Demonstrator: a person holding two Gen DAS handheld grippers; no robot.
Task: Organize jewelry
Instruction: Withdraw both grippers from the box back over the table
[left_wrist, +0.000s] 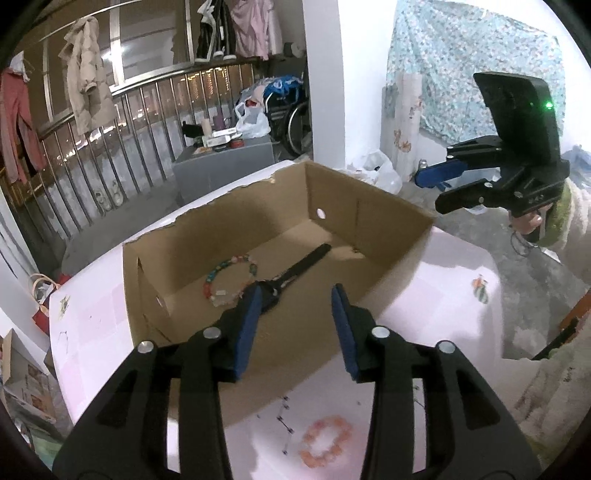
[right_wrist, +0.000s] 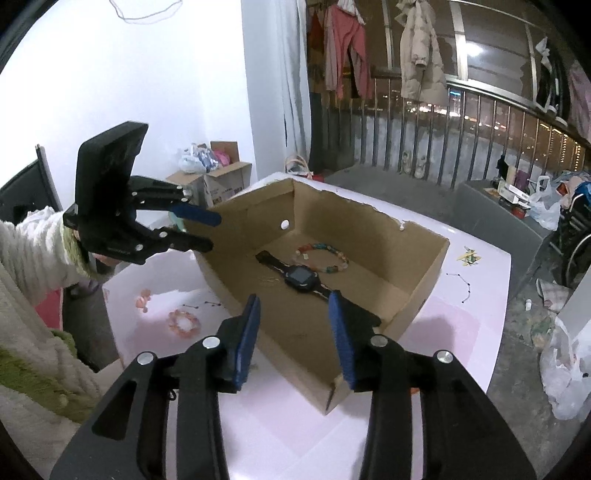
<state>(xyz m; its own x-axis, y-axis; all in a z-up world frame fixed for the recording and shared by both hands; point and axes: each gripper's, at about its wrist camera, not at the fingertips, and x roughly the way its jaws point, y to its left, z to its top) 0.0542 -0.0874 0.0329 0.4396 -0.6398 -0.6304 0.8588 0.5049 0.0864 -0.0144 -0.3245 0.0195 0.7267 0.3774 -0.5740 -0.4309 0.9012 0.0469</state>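
1. Blue-padded jaws of the left gripper (left_wrist: 295, 332) stand apart and empty above the near wall of the box (left_wrist: 391, 218), with nothing between the pads.
2. Pink bracelet (left_wrist: 325, 437) lies flat on the white tabletop (left_wrist: 443, 295) just outside that near wall, below and slightly right of the left jaws; being a ring, it offers no long axis to line up with.
3. Left hand looks the nearer to the bracelet: from the right wrist view it sits off to the left, (right_wrist: 183, 324), on the far side of the box corner from the right gripper (right_wrist: 293, 328).
4. Right jaws are likewise apart and hold nothing, poised over the box's near corner.
5. Inside the box a black watch (right_wrist: 303, 277) lies stretched out, its strap running diagonally across the floor, and a multicoloured bead bracelet (right_wrist: 325, 258) rests just beside it.
6. Thin dark chain (left_wrist: 284, 424) trails on the tabletop just left of the pink bracelet, close enough to be snagged in a grab; another length of chain (right_wrist: 460, 282) lies beyond the box's far side.
7. Box wall stands between the pink bracelet and the box floor, so any carry would likely have to clear it.
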